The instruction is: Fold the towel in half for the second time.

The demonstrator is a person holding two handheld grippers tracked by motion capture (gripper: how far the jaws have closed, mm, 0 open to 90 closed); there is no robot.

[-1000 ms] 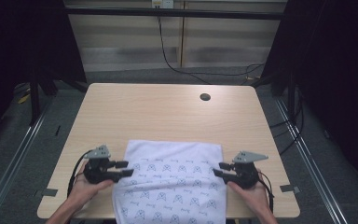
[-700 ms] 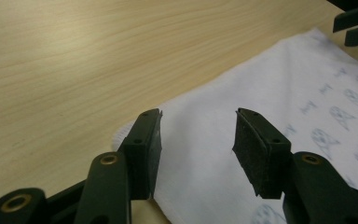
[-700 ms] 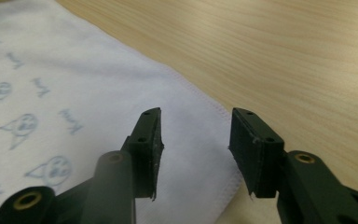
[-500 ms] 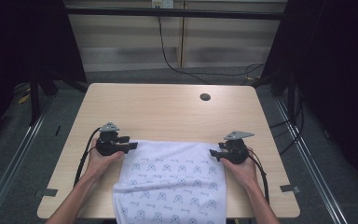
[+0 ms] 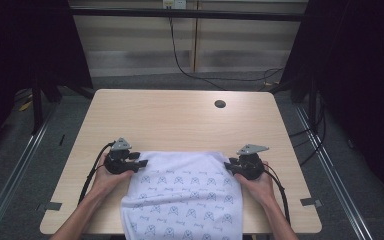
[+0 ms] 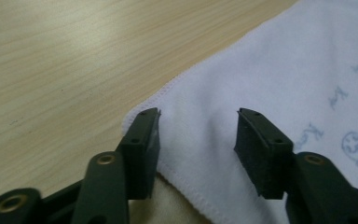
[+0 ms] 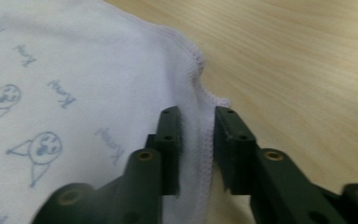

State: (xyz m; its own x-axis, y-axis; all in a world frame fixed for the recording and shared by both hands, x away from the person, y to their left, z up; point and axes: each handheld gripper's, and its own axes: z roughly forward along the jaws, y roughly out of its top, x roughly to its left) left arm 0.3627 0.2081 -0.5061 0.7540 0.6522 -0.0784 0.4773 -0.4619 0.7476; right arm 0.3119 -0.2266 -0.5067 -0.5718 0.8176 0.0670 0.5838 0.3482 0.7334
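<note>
Now at the far corners of the printed white cloth (image 5: 182,192), the right gripper (image 7: 196,140) has just pinched its hem; the left gripper (image 6: 198,140), closing, straddles the cloth unclamped.

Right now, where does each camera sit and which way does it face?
High view: fixed above the person's side, looking forward and down on the table; forearms, left gripper and right gripper show.
Left gripper view: rides that gripper, looks along its spread jaws over a cloth corner.
Right gripper view: rides that gripper, looks along its jaws, which have just been closing on the hem.
All share the cloth and table.
</note>
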